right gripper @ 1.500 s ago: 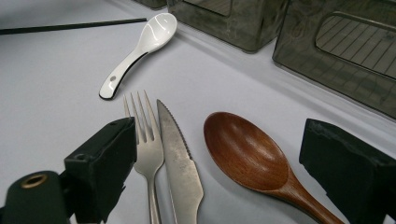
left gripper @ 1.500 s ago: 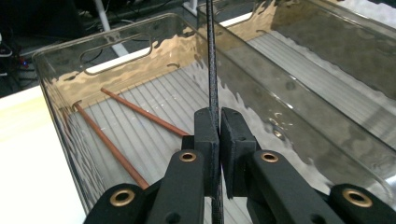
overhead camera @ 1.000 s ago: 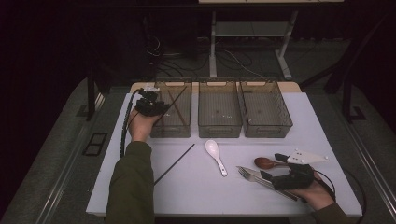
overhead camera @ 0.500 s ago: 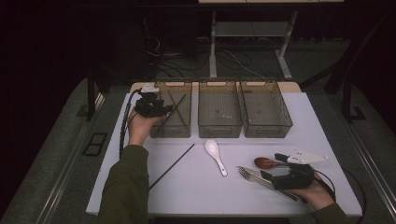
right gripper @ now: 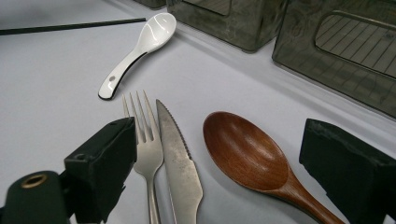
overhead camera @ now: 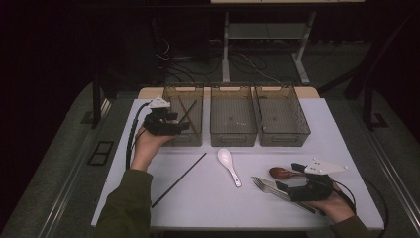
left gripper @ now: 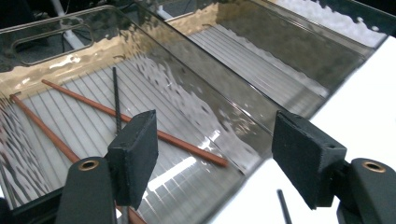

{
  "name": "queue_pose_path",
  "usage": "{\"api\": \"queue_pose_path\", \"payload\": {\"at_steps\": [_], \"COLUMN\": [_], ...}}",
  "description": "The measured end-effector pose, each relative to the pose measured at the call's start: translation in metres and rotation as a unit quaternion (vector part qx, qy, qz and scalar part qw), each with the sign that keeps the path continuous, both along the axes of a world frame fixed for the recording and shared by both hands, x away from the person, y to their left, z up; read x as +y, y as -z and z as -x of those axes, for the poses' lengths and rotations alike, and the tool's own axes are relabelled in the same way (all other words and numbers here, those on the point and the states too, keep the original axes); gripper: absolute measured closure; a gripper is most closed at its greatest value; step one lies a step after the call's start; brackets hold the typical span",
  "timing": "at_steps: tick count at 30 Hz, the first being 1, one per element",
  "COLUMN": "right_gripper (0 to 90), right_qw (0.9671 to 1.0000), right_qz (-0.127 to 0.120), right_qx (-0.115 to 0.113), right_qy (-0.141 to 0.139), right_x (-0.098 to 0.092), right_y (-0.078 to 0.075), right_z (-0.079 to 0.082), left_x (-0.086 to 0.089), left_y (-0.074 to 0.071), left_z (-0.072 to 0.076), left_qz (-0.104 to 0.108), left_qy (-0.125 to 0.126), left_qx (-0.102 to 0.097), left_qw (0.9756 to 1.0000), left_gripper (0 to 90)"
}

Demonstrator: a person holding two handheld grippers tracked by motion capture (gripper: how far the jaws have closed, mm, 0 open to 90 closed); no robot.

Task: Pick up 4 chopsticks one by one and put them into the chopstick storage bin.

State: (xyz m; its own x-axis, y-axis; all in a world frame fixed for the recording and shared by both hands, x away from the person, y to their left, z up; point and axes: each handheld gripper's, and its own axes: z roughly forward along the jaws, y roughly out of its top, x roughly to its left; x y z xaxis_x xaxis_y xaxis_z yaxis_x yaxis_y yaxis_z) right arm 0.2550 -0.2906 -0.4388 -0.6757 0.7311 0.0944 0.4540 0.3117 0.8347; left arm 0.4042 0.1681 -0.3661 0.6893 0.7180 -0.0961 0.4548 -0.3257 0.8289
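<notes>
Smoke-tinted clear plastic bin [overhead camera: 184, 115] at far left of the row: two reddish-brown chopsticks [left gripper: 135, 126] and one thin black chopstick [left gripper: 116, 99] inside. Left gripper [overhead camera: 174, 125] over its near edge, jaws just been opening, nothing between. Likely next: matching black chopstick [overhead camera: 179, 179] on white surface [overhead camera: 223, 206] nearer than bin. Right gripper [right gripper: 219, 161] wide open, empty.

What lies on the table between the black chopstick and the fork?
The white spoon lies between the black chopstick and the fork, touching neither; the rest of that stretch of table is bare. The high view shows it.
</notes>
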Motion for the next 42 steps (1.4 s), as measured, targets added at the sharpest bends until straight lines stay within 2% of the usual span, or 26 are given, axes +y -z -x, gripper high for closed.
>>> {"api": "queue_pose_path", "payload": {"at_steps": [2,5,7,10,13,18,20,22,24,27,29,36,39,40,42], "right_gripper": [11.4,11.4,11.3,11.4,11.4,11.4,11.4,11.4,11.4,11.4,11.4,11.4,11.4,11.4,11.4], "right_qw": [1.0,1.0,1.0,1.0,1.0,1.0,1.0,1.0,1.0,0.9999,0.9999,0.9999,0.9999,0.9999,0.9999], "right_qz": [0.0,0.0,0.0,0.0,-0.001,-0.002,-0.002,-0.001,-0.001,0.0,0.0,0.0,0.001,0.001,0.002], "right_qx": [0.0,-0.001,-0.001,-0.002,-0.005,-0.008,-0.009,-0.009,-0.01,-0.011,-0.011,-0.012,-0.012,-0.012,-0.012], "right_qy": [0.0,0.0,0.001,0.001,0.0,0.003,0.003,0.002,0.001,0.001,0.001,0.002,0.001,0.001,0.002], "right_x": [0.0,0.0,-0.001,-0.001,-0.001,-0.003,-0.003,-0.003,-0.003,-0.003,-0.003,-0.004,-0.004,-0.004,-0.003], "right_y": [0.0,0.0,0.0,0.0,-0.001,-0.003,-0.003,-0.003,-0.003,-0.003,-0.004,-0.004,-0.004,-0.004,-0.004], "right_z": [0.0,0.0,0.0,0.0,0.0,0.001,0.001,0.001,0.001,0.001,0.001,0.002,0.002,0.002,0.002], "left_x": [0.0,0.002,0.002,0.004,0.007,0.015,0.016,0.016,0.016,0.013,0.012,0.012,0.014,0.015,0.017], "left_y": [0.001,0.004,0.006,0.012,0.02,0.028,0.03,0.03,0.031,0.032,0.033,0.042,0.045,0.047,0.05], "left_z": [0.007,0.018,0.025,0.036,0.047,0.063,0.07,0.077,0.084,0.092,0.097,0.114,0.122,0.124,0.129], "left_qz": [0.001,0.018,0.012,0.013,-0.005,0.003,0.013,0.01,0.013,0.004,0.005,-0.017,-0.018,-0.012,-0.014], "left_qy": [0.0,0.008,0.009,0.008,0.0,-0.001,-0.001,0.003,0.007,0.017,0.023,0.039,0.042,0.044,0.052], "left_qx": [-0.005,-0.001,-0.006,-0.015,-0.026,-0.031,-0.03,-0.032,-0.031,-0.031,-0.028,-0.019,-0.01,-0.008,-0.005], "left_qw": [1.0,0.9998,0.9999,0.9998,0.9996,0.9995,0.9995,0.9994,0.9994,0.9994,0.9993,0.9989,0.9989,0.9989,0.9985], "left_gripper": [28.1,25.2,23.3,22.7,22.6,22.1,22.0,21.7,21.4,20.8,20.7,20.4,21.4,22.3,26.5]}}
